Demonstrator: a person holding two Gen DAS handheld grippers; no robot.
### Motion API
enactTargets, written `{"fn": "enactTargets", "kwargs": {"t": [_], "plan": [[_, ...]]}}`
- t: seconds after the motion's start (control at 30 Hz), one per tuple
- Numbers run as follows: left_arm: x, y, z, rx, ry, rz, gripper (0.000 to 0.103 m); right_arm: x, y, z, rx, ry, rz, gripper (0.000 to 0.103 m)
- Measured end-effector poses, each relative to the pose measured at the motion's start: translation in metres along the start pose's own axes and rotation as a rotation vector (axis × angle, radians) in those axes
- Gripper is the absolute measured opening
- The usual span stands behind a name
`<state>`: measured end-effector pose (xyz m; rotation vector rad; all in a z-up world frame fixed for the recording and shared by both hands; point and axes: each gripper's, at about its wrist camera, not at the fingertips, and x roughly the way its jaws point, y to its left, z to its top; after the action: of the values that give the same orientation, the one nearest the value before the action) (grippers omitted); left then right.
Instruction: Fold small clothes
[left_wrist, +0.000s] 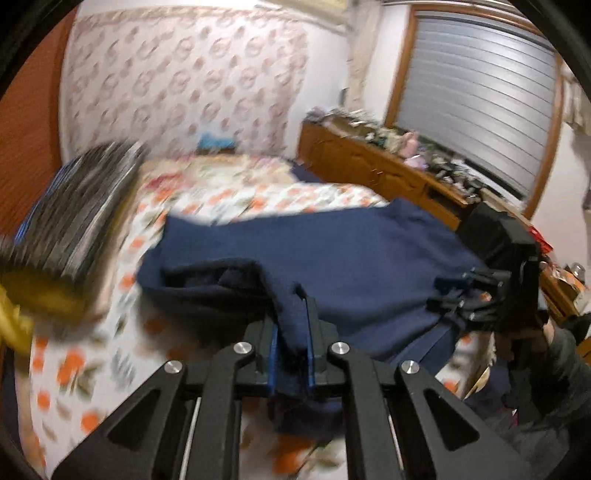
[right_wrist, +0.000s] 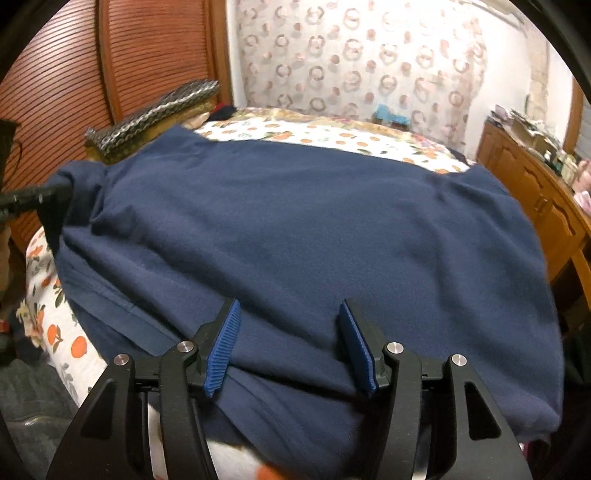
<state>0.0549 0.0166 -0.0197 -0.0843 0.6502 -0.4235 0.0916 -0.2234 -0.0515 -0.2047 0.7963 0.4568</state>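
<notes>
A navy blue garment (right_wrist: 295, 229) lies spread over the bed with the orange-print sheet (right_wrist: 295, 134). My left gripper (left_wrist: 291, 321) is shut on a fold of the navy garment (left_wrist: 332, 251) at its near left edge, cloth pinched between the blue pads. My right gripper (right_wrist: 288, 325) is open, its blue pads (right_wrist: 221, 350) spread wide over the garment's near edge, cloth between and under them. The right gripper also shows in the left wrist view (left_wrist: 465, 295) at the garment's right side. The left gripper (right_wrist: 55, 195) shows at the garment's left corner in the right wrist view.
A dark patterned cushion stack (left_wrist: 74, 221) sits on the bed's left side. A wooden dresser (left_wrist: 388, 173) with clutter runs along the right under a shuttered window (left_wrist: 480, 103). A wooden slatted door (right_wrist: 92, 74) stands at the left. A small blue item (right_wrist: 391, 114) lies at the bed's far end.
</notes>
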Motion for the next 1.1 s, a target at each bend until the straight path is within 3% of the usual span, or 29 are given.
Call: {"fn": "enactTargets", "kwargs": {"t": [0.37,0.7,0.83,0.9,1.1], "plan": [[0.059,-0.100,0.082,0.171,-0.015,-0.179,0.008,-0.050,-0.053,-0.015,0.095,-0.081,-0.092,0.057],[0.086,-0.191,0.125,0.288,0.019,-0.297,0.008,-0.085,-0.094,-0.029,0.185,-0.140,-0.139,0.057],[0.098,-0.190,0.123,0.302,0.075,-0.293,0.022,-0.088,-0.101,-0.032,0.205,-0.146,-0.145,0.057],[0.095,-0.187,0.122,0.302,0.063,-0.277,0.039,-0.090,-0.103,-0.032,0.208,-0.147,-0.149,0.057],[0.080,-0.152,0.123,0.278,0.032,-0.191,0.042,-0.087,-0.106,-0.019,0.205,-0.161,-0.146,0.057]]}}
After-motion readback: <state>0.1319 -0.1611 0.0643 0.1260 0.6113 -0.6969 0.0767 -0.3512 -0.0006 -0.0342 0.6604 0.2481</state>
